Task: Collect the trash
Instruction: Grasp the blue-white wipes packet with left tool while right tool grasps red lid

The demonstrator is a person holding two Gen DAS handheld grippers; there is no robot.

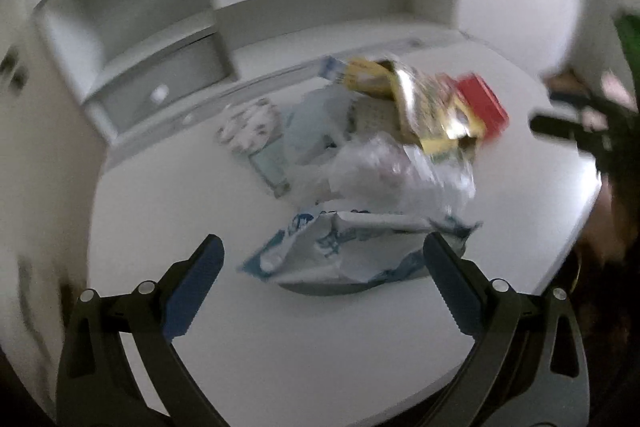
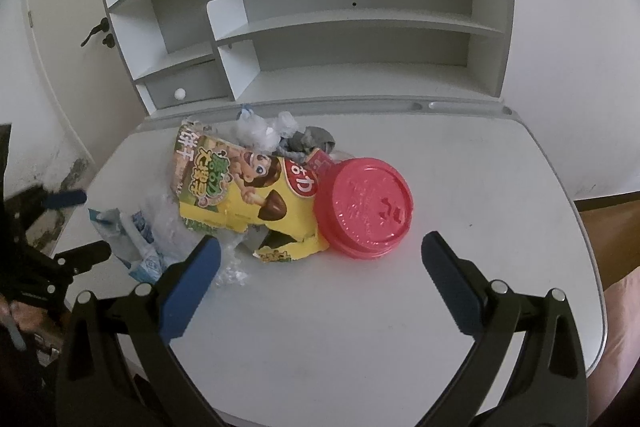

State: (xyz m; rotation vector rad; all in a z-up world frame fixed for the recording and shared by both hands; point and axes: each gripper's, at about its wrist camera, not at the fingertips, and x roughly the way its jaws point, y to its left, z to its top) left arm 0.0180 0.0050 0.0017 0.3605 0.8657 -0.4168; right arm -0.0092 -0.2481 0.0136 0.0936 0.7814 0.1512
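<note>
Trash pile: a loose heap sits mid-way across the white desk [image 2: 400, 327], in front of the shelf unit [image 2: 360, 27].
Nearest to the left side: a blue-and-white wrapper [image 1: 344, 251] lies flat at the pile's near edge, with crumpled clear plastic [image 1: 400, 167] just behind it and touching it.
Nearest to the right side: a red lid [image 2: 366, 207] leans against the yellow snack box [image 2: 248, 195], which is torn and lies on its side.
Left gripper [image 1: 324, 267]: jaws spread wide, holding nothing; its right finger overlaps the wrapper's corner in the view, though the left wrist view is blurred, so contact is only probable.
Right gripper [image 2: 320, 267]: jaws spread wide, holding nothing, hovering just short of the lid and the box's torn end.
Step in hand: likely the first pick, each tool lined up on its own side of the heap.
How to do it well: for the wrapper, come in low so one finger slides beneath the raised fold, then close on a bunched part (flat film tends to slip out).
Lid: too broad to span across its face, by the look of it; better to nip its rim where it tilts off the desk.
Risk: pushing forward could scatter the light plastic toward the shelf.
</note>
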